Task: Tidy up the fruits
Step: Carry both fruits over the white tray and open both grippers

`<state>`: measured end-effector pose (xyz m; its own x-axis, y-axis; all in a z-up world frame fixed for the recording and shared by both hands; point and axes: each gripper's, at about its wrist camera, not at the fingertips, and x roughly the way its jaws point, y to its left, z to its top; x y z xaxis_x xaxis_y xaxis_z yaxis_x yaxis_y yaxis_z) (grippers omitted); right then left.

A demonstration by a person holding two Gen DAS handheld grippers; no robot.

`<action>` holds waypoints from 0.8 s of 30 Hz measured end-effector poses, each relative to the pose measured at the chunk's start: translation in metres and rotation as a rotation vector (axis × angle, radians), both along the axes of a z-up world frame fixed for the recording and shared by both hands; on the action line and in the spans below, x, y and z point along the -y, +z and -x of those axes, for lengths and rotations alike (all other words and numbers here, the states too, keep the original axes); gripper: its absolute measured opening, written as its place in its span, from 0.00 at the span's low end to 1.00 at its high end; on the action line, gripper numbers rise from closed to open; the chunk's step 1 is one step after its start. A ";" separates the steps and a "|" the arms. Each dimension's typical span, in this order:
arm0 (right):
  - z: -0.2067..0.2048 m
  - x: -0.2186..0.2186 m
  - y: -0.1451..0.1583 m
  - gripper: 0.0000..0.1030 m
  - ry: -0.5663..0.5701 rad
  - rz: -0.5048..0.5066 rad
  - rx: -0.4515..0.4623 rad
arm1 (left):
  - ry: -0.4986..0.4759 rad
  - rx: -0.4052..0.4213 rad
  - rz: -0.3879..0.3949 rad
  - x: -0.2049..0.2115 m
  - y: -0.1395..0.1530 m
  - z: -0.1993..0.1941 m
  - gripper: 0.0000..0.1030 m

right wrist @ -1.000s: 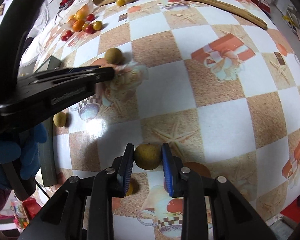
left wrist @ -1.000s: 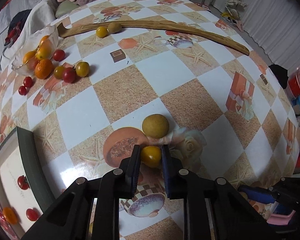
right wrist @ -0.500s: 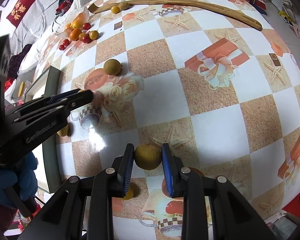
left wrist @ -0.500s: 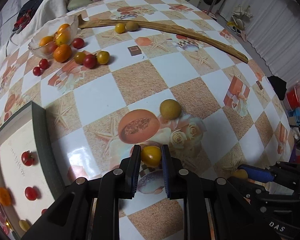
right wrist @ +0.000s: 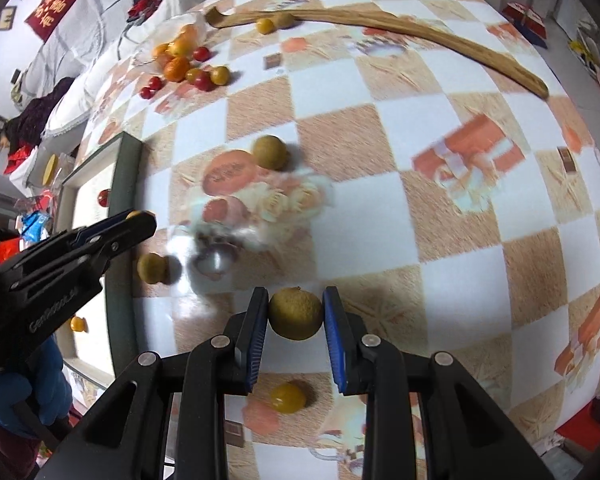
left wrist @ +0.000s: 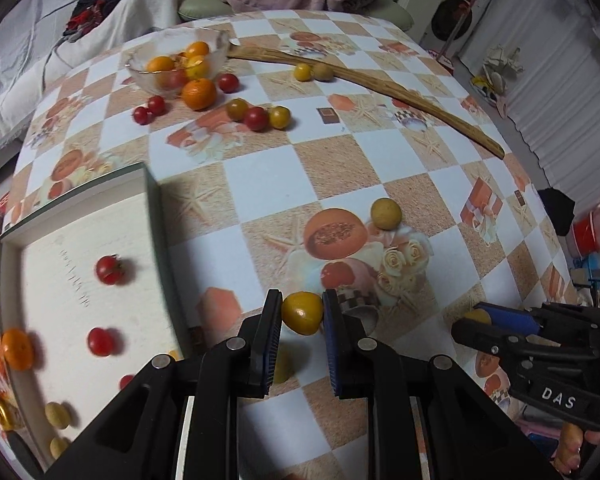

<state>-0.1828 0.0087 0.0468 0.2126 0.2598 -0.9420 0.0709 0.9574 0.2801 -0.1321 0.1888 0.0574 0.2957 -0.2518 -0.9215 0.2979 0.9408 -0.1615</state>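
My left gripper point(left wrist: 302, 314) is shut on a small yellow tomato point(left wrist: 300, 308) and holds it above the tablecloth, just right of the white tray point(left wrist: 156, 216). The tray holds red tomatoes point(left wrist: 109, 269), an orange and some pale round fruits. My right gripper point(right wrist: 296, 314) is shut on a tan round fruit point(right wrist: 296, 310), lifted off the table. The left gripper point(right wrist: 140, 220) also shows at the left of the right wrist view, over the tray's dark rim point(right wrist: 122, 184). Loose tan fruits point(right wrist: 270, 152) and a yellow tomato point(right wrist: 288, 398) lie on the cloth.
A glass bowl point(left wrist: 176, 60) of oranges stands at the far left, with tomatoes and an orange point(left wrist: 199, 94) scattered beside it. A long curved wooden stick point(left wrist: 380, 84) lies across the far side, two small fruits against it. A hand in a blue glove point(right wrist: 24, 396) is at the lower left.
The left gripper has carried the yellow tomato up and leftward, so the tray fills more of its view. The right gripper has risen a little with the tan fruit.
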 end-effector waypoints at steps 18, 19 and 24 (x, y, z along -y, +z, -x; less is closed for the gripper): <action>-0.048 -0.127 0.024 0.30 0.262 -0.066 0.060 | 0.267 0.009 -0.050 -0.127 0.007 0.039 0.21; -0.051 -0.134 0.025 0.30 0.275 -0.070 0.062 | 0.278 0.014 -0.052 -0.132 0.007 0.037 0.21; -0.068 -0.173 0.024 0.29 0.349 -0.064 0.081 | 0.340 0.040 -0.075 -0.159 0.004 0.015 0.21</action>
<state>-0.1148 0.1818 0.0706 0.1734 0.3874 -0.9055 -0.2822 0.9004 0.3312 -0.1473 0.3481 0.0614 0.3870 -0.0649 -0.9198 -0.0303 0.9961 -0.0830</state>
